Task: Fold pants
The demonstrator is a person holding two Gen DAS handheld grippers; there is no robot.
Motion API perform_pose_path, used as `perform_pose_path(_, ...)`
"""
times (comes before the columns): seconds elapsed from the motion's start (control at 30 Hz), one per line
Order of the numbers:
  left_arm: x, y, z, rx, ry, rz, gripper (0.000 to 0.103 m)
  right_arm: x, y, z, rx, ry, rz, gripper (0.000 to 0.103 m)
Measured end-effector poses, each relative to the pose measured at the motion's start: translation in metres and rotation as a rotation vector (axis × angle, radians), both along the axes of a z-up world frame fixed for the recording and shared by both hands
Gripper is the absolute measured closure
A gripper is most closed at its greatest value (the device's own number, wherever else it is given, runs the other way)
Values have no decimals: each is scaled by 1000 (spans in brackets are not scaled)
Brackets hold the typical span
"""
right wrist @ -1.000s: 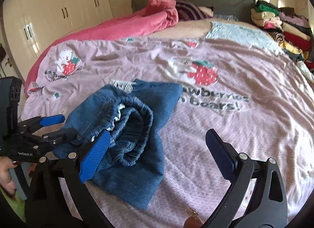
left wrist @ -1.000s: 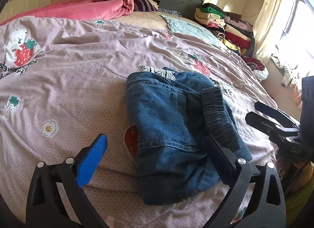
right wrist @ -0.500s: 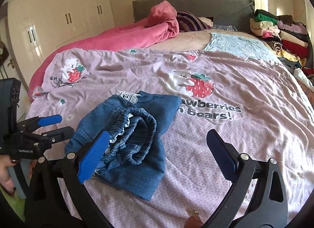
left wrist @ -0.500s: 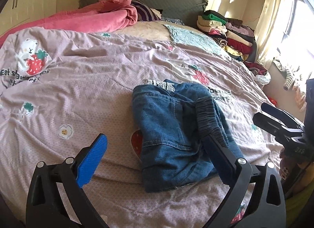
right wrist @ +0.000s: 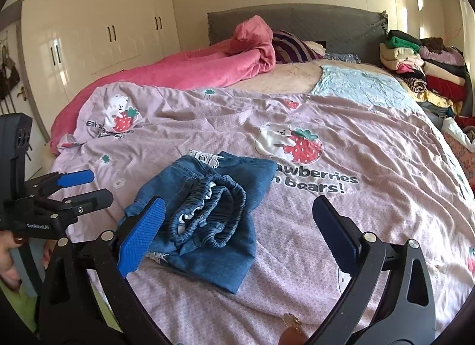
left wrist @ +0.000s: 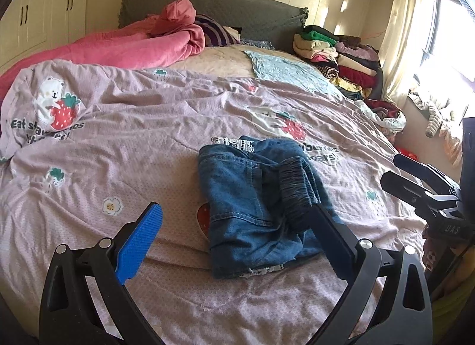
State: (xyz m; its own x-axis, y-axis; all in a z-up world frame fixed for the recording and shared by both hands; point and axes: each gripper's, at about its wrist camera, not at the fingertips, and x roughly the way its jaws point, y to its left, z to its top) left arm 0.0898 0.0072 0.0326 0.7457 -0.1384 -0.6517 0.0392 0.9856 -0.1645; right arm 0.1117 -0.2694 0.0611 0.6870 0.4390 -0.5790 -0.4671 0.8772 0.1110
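Folded blue denim pants lie in a compact bundle on the pink strawberry-print bedspread, elastic waistband on top. In the right wrist view the same pants show the gathered waistband facing me. My left gripper hangs open just in front of the pants, touching nothing. It also shows at the left edge of the right wrist view as the left gripper. My right gripper is open and empty above the bed's near edge, and appears as the right gripper at the right of the left wrist view.
A pink blanket is heaped by the grey headboard. A stack of folded clothes sits at the far right of the bed, with a light blue cloth beside it. White wardrobes line the left wall. A hand holds the left gripper's handle.
Both grippers have pulled back and up from the pants, which now look smaller and farther off. The pants have not moved.
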Motion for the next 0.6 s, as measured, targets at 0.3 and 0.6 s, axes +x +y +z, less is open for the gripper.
perform_pose_path(0.3, -21, -3, 12, 3, -30, -2, 4, -22, -3, 14, -1, -34, 14, 9)
perform_pose_path(0.6, -43, -6, 22, 4, -53, -4, 4, -43, -6, 22, -4, -54, 17, 9)
